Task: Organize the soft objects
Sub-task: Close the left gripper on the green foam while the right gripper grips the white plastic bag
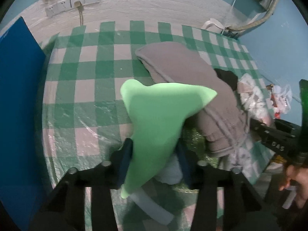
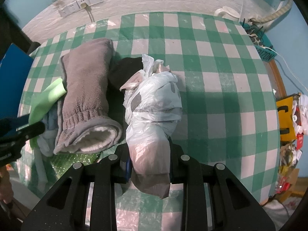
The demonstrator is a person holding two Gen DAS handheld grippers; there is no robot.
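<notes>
My left gripper (image 1: 154,154) is shut on a light green cloth (image 1: 159,113), held above the checked table; the cloth also shows in the right wrist view (image 2: 46,98). A rolled grey fleece towel (image 1: 194,88) lies just right of it and shows in the right wrist view (image 2: 86,96). A pale blue cloth (image 1: 171,171) lies under the green one. My right gripper (image 2: 150,165) is shut on a bundle wrapped in a white plastic bag (image 2: 154,104). A black cloth (image 2: 125,71) lies between towel and bundle.
The table has a green-and-white checked cover under clear plastic (image 2: 221,88). A blue board (image 1: 17,96) stands at the left edge. Wall sockets (image 1: 73,3) and a white wall are behind. A sparkly green item (image 2: 77,157) lies under the towel. Clutter (image 2: 292,134) sits right of the table.
</notes>
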